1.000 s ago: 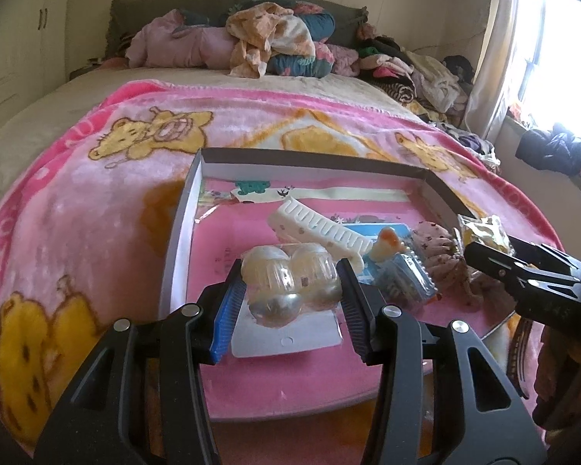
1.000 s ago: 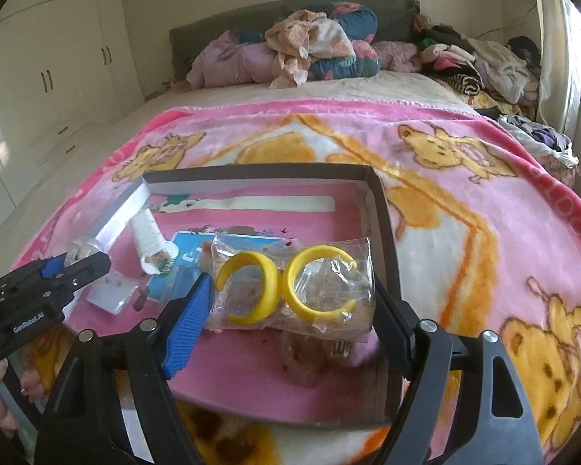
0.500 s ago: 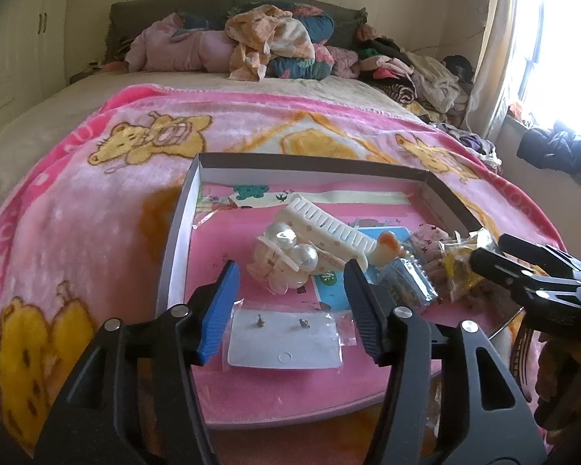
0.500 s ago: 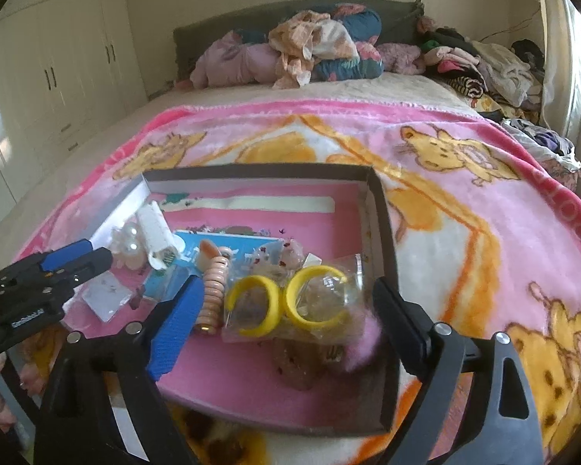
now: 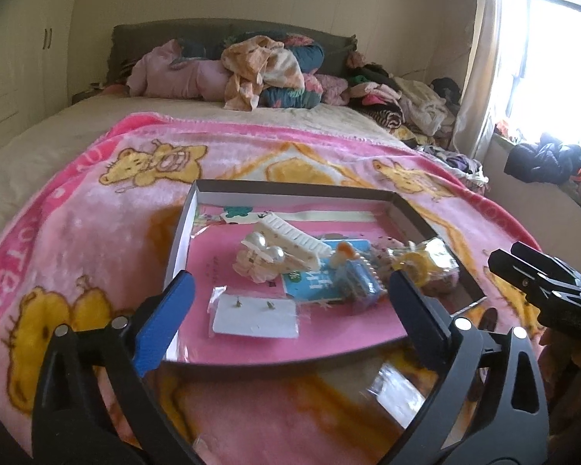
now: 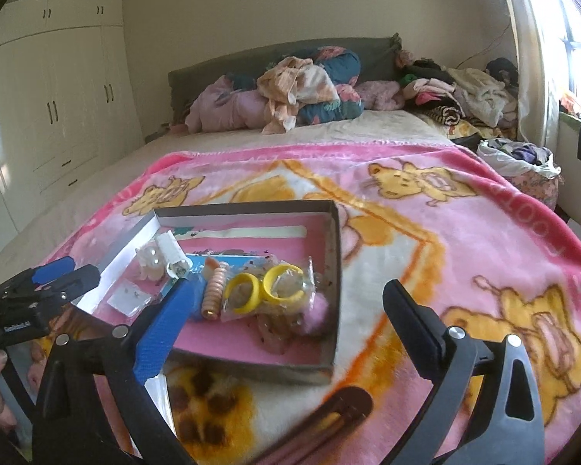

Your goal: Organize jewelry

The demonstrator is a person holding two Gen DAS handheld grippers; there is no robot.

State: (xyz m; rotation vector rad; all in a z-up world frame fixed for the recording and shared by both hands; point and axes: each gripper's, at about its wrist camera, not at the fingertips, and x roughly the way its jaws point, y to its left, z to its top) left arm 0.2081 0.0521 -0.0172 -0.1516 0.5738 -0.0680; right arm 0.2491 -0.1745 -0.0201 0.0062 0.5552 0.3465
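A shallow cardboard box (image 5: 182, 232) (image 6: 335, 255) with a pink floor lies on the pink bear blanket. In it are a packet of pearl earrings (image 5: 257, 257) (image 6: 150, 259), a white comb clip (image 5: 294, 238), a white card with two studs (image 5: 253, 316) (image 6: 129, 298), and a packet with two yellow rings (image 6: 267, 286) (image 5: 426, 261). My left gripper (image 5: 288, 310) is open and empty above the box's near edge. My right gripper (image 6: 284, 317) is open and empty, pulled back from the box. A brown hair clip (image 6: 329, 418) lies on the blanket under it.
A clear plastic bag (image 5: 395, 391) lies on the blanket in front of the box. Piled clothes (image 6: 302, 89) fill the head of the bed. A wardrobe (image 6: 46, 108) stands at the left, a window and curtain (image 5: 480, 58) at the right.
Both grippers let go and drew back and up. The pearl packet dropped into the box's left side, the yellow-ring packet into its right side. Both jaws opened wider.
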